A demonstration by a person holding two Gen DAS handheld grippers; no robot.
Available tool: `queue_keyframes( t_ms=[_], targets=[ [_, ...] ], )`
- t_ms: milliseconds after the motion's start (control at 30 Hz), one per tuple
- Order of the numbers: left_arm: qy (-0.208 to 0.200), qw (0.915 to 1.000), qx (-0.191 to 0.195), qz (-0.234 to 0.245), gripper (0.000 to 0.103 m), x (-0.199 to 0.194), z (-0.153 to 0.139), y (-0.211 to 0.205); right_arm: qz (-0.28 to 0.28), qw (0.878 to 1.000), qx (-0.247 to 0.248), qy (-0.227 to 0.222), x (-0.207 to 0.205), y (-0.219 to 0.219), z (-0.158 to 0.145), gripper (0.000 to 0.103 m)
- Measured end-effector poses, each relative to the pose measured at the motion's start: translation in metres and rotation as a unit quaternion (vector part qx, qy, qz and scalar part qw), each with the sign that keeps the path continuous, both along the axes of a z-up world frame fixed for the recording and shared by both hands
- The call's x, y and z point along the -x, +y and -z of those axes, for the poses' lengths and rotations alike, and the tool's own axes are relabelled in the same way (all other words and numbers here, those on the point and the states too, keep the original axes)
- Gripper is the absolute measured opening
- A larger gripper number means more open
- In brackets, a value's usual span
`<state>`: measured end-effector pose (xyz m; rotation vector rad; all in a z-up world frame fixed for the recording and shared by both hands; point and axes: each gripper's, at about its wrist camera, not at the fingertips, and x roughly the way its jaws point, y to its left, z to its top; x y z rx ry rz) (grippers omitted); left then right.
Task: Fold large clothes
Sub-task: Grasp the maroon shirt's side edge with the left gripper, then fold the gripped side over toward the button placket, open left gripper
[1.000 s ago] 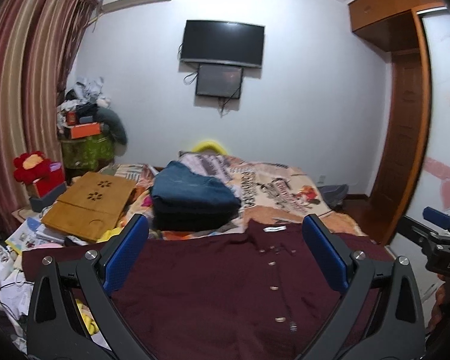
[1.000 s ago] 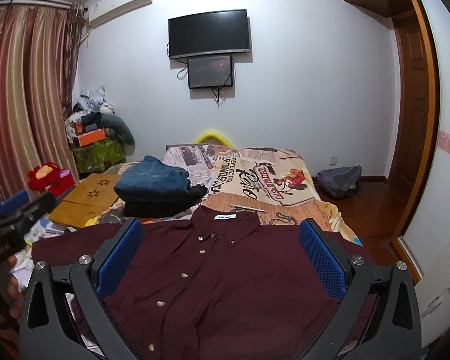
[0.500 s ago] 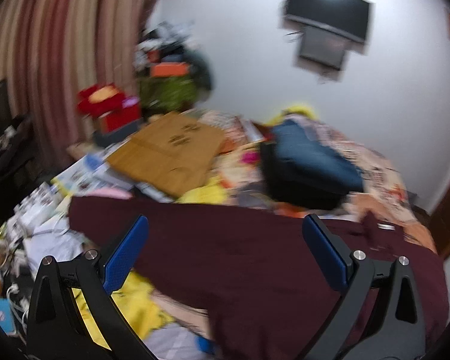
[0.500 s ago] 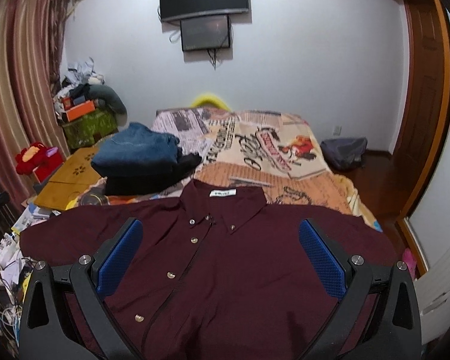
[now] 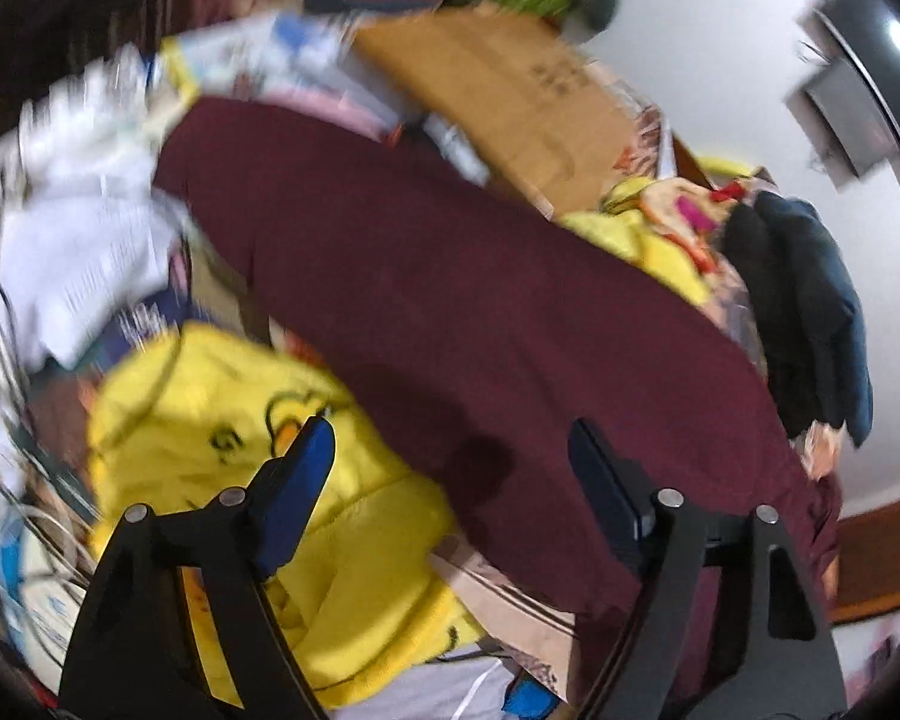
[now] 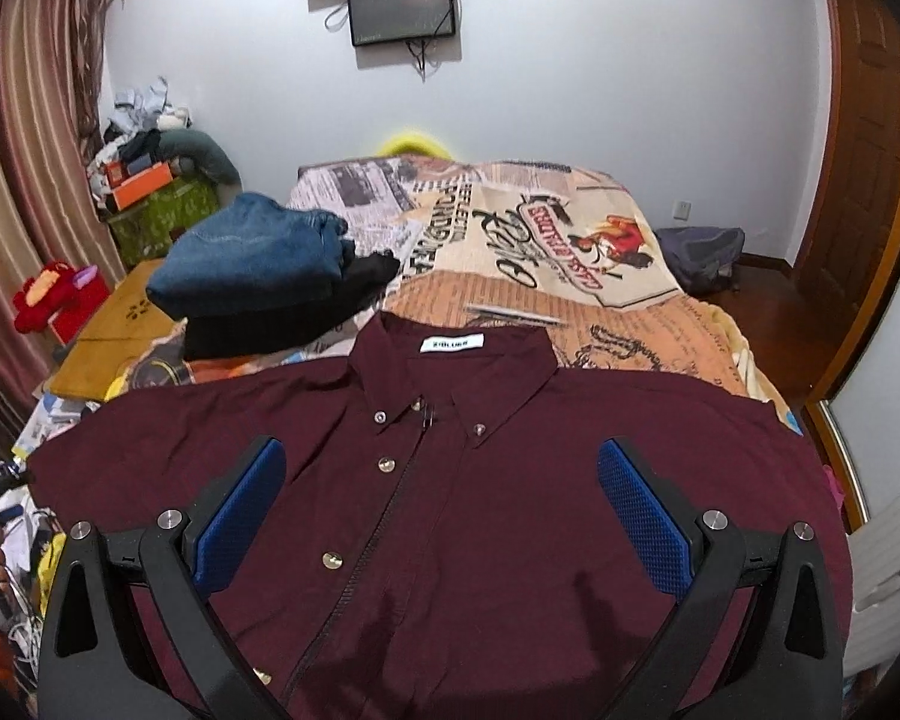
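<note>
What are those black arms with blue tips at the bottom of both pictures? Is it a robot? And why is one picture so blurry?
No robot. A person holds a grabbing tool in each hand, and a small camera on each tool looks out along its two fingers. The blurry picture comes from the left claw. Its jaws have just been closing a little, over the dark red sleeve, but they pinch nothing yet. The sharp picture comes from the right claw, wide open above the shirt, which lies spread flat on the bed. Folded jeans sit further back. Nothing is held.
</note>
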<state>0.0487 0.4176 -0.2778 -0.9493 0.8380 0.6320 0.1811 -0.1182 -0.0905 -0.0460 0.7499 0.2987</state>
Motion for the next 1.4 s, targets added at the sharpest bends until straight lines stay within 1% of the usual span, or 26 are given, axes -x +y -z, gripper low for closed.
queue_keyframes(
  t_ms=[67,100,167,233,267,300,333,433,467,500,533,600,633,700,733,800,833,900,1000,1033,1067,1167,1267,1300,1333,1400],
  targets=[
    [-0.01,0.9984,0.054,-0.015,0.08,0.001,0.025,0.01,0.0,1.0,0.002,0.01,-0.003,0.001,0.004,0.103],
    [-0.02,0.996,0.083,-0.026,0.08,0.001,0.037,0.013,0.0,1.0,0.003,0.013,-0.004,0.002,0.005,0.103],
    [-0.037,0.991,0.121,-0.043,0.079,0.003,0.052,0.018,0.0,1.0,0.005,0.019,-0.006,0.002,0.007,0.103],
    [-0.055,0.9869,0.142,-0.054,0.073,0.003,0.059,0.02,0.001,1.0,0.007,0.022,-0.008,0.003,0.009,0.103],
    [-0.061,0.9859,0.146,-0.055,0.067,0.001,0.061,0.02,0.001,1.0,0.008,0.023,-0.008,0.003,0.009,0.103],
    [-0.063,0.9863,0.143,-0.052,0.061,-0.003,0.06,0.02,0.001,1.0,0.009,0.023,-0.009,0.004,0.009,0.103],
    [-0.062,0.9871,0.139,-0.049,0.058,-0.006,0.061,0.022,0.0,1.0,0.01,0.023,-0.008,0.004,0.009,0.103],
    [-0.048,0.9923,0.111,-0.029,0.044,-0.023,0.054,0.021,-0.003,1.0,0.012,0.024,-0.008,0.004,0.008,0.103],
    [-0.035,0.9948,0.093,-0.023,0.034,-0.029,0.05,0.02,-0.005,1.0,0.011,0.025,-0.007,0.004,0.008,0.103],
    [-0.006,0.9982,0.058,-0.012,0.028,-0.037,0.045,0.018,-0.006,1.0,0.01,0.026,-0.007,0.004,0.007,0.103],
    [0.015,0.9994,0.032,-0.001,0.025,-0.045,0.041,0.018,-0.007,1.0,0.01,0.027,-0.007,0.004,0.007,0.103],
    [0.047,0.9986,-0.017,0.016,0.014,-0.058,0.026,0.009,-0.008,1.0,0.01,0.029,-0.005,0.004,0.006,0.103],
    [0.053,0.9978,-0.034,0.021,0.013,-0.058,0.02,0.007,-0.008,1.0,0.011,0.027,-0.004,0.005,0.006,0.103],
    [0.067,0.9935,-0.086,0.033,0.01,-0.066,-0.004,-0.003,-0.009,1.0,0.014,0.022,0.0,0.003,0.003,0.103],
    [0.066,0.992,-0.101,0.036,0.01,-0.066,-0.013,-0.007,-0.009,1.0,0.016,0.02,0.002,0.002,0.002,0.103],
    [0.068,0.9856,-0.147,0.05,0.01,-0.073,-0.043,-0.018,-0.01,1.0,0.019,0.015,0.005,-0.001,-0.002,0.103],
    [0.068,0.9827,-0.163,0.055,0.01,-0.077,-0.052,-0.022,-0.011,1.0,0.021,0.01,0.007,-0.002,-0.003,0.103],
    [0.061,0.9734,-0.209,0.072,0.009,-0.088,-0.083,-0.039,-0.009,1.0,0.025,0.004,0.01,-0.005,-0.005,0.103],
    [0.024,0.965,-0.241,0.101,0.009,-0.096,-0.121,-0.066,-0.007,1.0,0.028,-0.001,0.013,-0.008,-0.008,0.103],
    [0.014,0.9635,-0.244,0.109,0.009,-0.1,-0.131,-0.072,-0.007,1.0,0.029,-0.003,0.014,-0.01,-0.009,0.103],
    [-0.006,0.9611,-0.247,0.123,0.008,-0.105,-0.144,-0.084,-0.006,1.0,0.03,-0.006,0.016,-0.011,-0.01,0.103],
    [-0.046,0.952,-0.256,0.161,0.008,-0.116,-0.172,-0.118,-0.005,0.999,0.035,-0.013,0.018,-0.014,-0.013,0.103],
    [-0.082,0.9383,-0.259,0.214,0.008,-0.13,-0.191,-0.164,-0.007,0.999,0.038,-0.018,0.021,-0.014,-0.014,0.103],
    [-0.093,0.9322,-0.258,0.236,0.008,-0.135,-0.196,-0.182,-0.008,0.999,0.039,-0.019,0.022,-0.014,-0.013,0.103],
    [-0.098,0.9284,-0.258,0.249,0.008,-0.141,-0.197,-0.194,-0.009,0.999,0.042,-0.021,0.023,-0.014,-0.013,0.103],
    [-0.108,0.9164,-0.253,0.291,0.008,-0.153,-0.199,-0.23,-0.012,0.999,0.046,-0.024,0.025,-0.015,-0.012,0.103]
  ],
)
